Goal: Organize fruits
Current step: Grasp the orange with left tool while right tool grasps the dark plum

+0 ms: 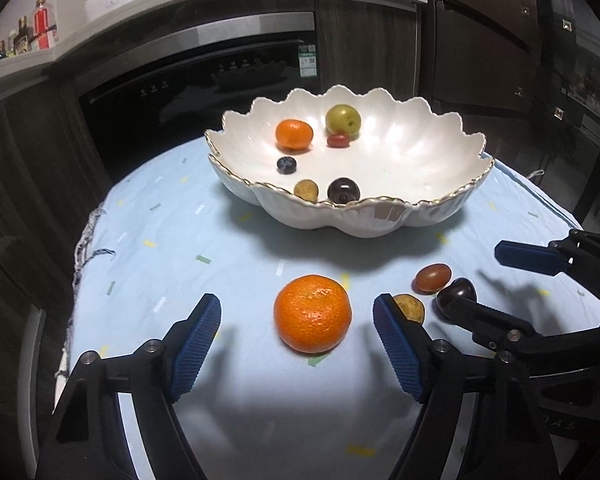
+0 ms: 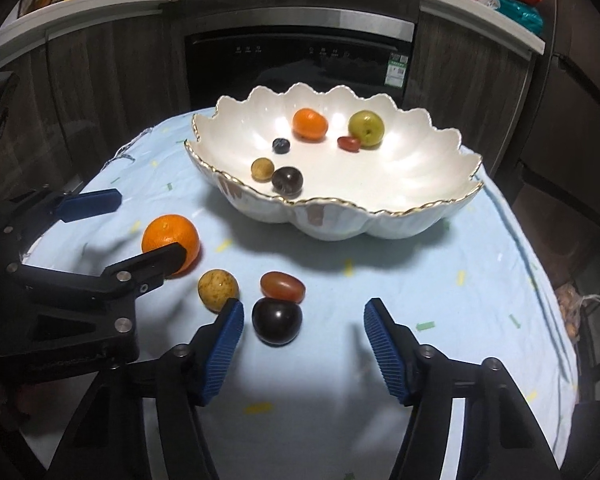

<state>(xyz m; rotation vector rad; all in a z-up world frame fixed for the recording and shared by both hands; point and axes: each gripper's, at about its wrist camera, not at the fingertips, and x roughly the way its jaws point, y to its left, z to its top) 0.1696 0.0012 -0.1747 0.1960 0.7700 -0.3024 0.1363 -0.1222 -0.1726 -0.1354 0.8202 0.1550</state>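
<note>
A white scalloped bowl [image 1: 400,216] [image 2: 340,224] holds several fruits: a small orange [image 1: 294,134], a green fruit [image 1: 343,120], a red tomato [image 1: 338,140] and dark and tan small fruits. On the cloth lie a large orange [image 1: 313,318] [image 2: 171,242], a tan fruit [image 1: 412,307] [image 2: 218,286], a red tomato [image 1: 433,278] [image 2: 282,286] and a dark plum [image 1: 458,293] [image 2: 277,320]. My left gripper [image 1: 298,320] is open around the large orange. My right gripper [image 2: 304,320] is open, the plum just inside its left finger.
A light blue cloth [image 1: 180,240] covers the small table; its edges drop off left and right. A dark oven front [image 1: 204,80] and cabinets stand behind. A shelf with bottles [image 1: 32,32] runs above.
</note>
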